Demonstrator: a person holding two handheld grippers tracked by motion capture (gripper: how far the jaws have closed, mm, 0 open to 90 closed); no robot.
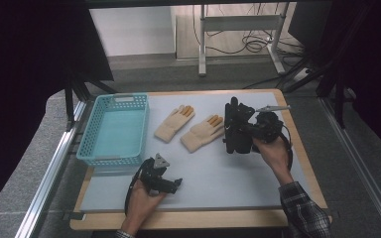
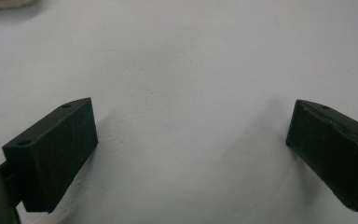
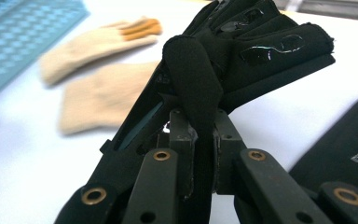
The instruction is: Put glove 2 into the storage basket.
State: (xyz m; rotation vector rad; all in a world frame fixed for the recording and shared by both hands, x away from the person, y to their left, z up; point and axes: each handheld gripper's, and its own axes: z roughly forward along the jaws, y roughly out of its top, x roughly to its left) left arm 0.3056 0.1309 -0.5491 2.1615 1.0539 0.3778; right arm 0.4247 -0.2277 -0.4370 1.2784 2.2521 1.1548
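Note:
My right gripper (image 1: 246, 130) is raised above the mat's right part and is shut on a black glove (image 1: 234, 121). In the right gripper view the jaws (image 3: 200, 135) pinch a fold of that black glove (image 3: 261, 42), which stands up from them. A second black glove (image 3: 349, 149) lies on the mat below. Two beige gloves with orange fingertips (image 1: 174, 123) (image 1: 202, 132) lie side by side mid-table, left of the right gripper. My left gripper (image 1: 176, 184) rests low near the mat's front; its jaws (image 2: 191, 135) stand wide apart over bare white mat, holding nothing.
A light blue plastic basket (image 1: 121, 99) sits at the left of the white mat (image 1: 218, 183) with nothing in it. The mat lies on a wooden tabletop (image 1: 198, 219). Table legs and cables stand on the floor beyond the far edge.

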